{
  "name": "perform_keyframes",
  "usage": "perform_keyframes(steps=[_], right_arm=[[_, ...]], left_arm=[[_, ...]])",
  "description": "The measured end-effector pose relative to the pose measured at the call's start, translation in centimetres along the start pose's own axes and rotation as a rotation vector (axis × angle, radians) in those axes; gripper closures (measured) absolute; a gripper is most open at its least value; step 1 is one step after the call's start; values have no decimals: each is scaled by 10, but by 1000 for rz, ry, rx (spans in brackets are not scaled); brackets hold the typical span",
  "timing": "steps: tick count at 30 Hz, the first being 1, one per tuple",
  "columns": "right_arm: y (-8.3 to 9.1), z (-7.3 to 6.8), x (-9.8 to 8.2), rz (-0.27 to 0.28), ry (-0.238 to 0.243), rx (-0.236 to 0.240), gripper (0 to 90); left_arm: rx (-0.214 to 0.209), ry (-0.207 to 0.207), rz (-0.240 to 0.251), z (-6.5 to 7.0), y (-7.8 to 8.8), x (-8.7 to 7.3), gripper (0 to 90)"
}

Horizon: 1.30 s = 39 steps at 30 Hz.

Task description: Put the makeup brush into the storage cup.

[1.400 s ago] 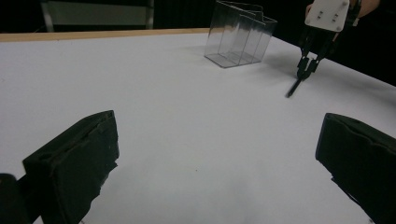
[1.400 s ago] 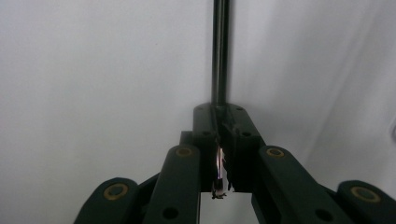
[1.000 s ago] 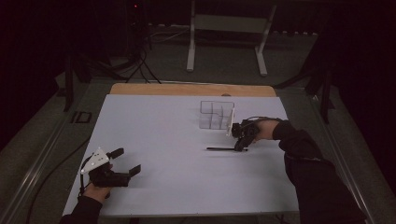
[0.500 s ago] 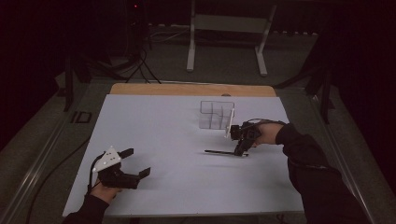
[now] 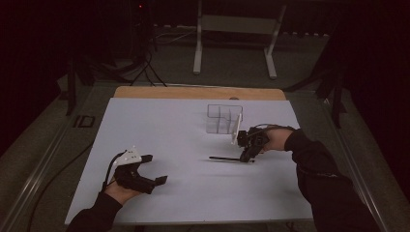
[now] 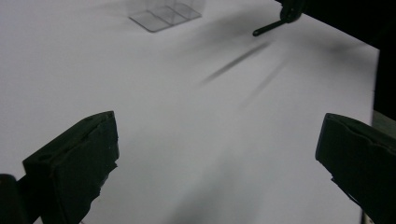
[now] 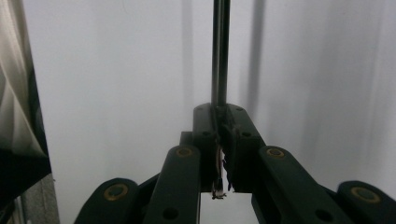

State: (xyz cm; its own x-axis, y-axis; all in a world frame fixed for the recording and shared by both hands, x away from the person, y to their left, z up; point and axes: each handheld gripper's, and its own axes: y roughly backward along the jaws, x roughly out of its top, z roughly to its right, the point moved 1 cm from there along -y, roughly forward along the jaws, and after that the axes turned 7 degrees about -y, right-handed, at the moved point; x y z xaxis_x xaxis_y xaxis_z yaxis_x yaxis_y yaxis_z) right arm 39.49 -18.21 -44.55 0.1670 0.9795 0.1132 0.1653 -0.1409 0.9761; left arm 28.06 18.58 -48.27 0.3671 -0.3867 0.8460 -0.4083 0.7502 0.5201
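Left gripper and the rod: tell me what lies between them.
Nothing: in the high view, bare white table runs from the left gripper to the rod clamped in the right gripper.

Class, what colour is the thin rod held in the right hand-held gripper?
Black thin rod, best seen in the high view.

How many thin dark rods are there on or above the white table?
1. The thin dark rod is held at one end by the right gripper, in front of the clear compartment box. The left gripper is open with nothing between its jaws.
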Motion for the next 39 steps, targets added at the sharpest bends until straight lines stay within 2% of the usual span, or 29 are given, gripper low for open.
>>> perform_keyframes(steps=[3,8,10,11,12,15,18,21,24,25,29,31,36,39], right_arm=[[0,-2,-1,-6,7,-2,841],[1,-2,-2,-2,12,-8,841],[2,-3,-3,-1,16,-11,841],[2,-4,-3,3,14,-12,841],[2,-4,-3,3,14,-12,841],[3,-5,-3,1,18,-18,841],[4,-5,-3,3,16,-22,841],[4,-6,-3,0,20,-22,841],[4,-7,-3,4,26,-25,841],[5,-7,-2,8,26,-22,841],[4,-9,-1,4,31,-22,841],[3,-9,0,4,38,-24,841],[2,-9,1,2,39,-23,841],[2,-10,2,1,40,-23,841]], left_arm=[[-23,-8,2,-3,-2,6,8],[-43,-63,12,-5,-3,23,9],[-49,-73,7,-6,-4,27,9],[-58,-95,-7,-6,-6,34,9],[-58,-95,-7,-6,-6,34,9],[-80,-126,-49,-6,-11,47,22],[-100,-131,-72,-6,-15,54,25],[-118,-165,-112,-4,-23,65,25],[-127,-172,-129,-2,-27,69,26],[-147,-176,-150,-1,-32,74,26],[-165,-202,-189,1,-44,81,26],[-165,-209,-197,3,-50,84,30],[-208,-239,-211,7,-62,93,70],[-217,-264,-206,9,-68,97,148]])
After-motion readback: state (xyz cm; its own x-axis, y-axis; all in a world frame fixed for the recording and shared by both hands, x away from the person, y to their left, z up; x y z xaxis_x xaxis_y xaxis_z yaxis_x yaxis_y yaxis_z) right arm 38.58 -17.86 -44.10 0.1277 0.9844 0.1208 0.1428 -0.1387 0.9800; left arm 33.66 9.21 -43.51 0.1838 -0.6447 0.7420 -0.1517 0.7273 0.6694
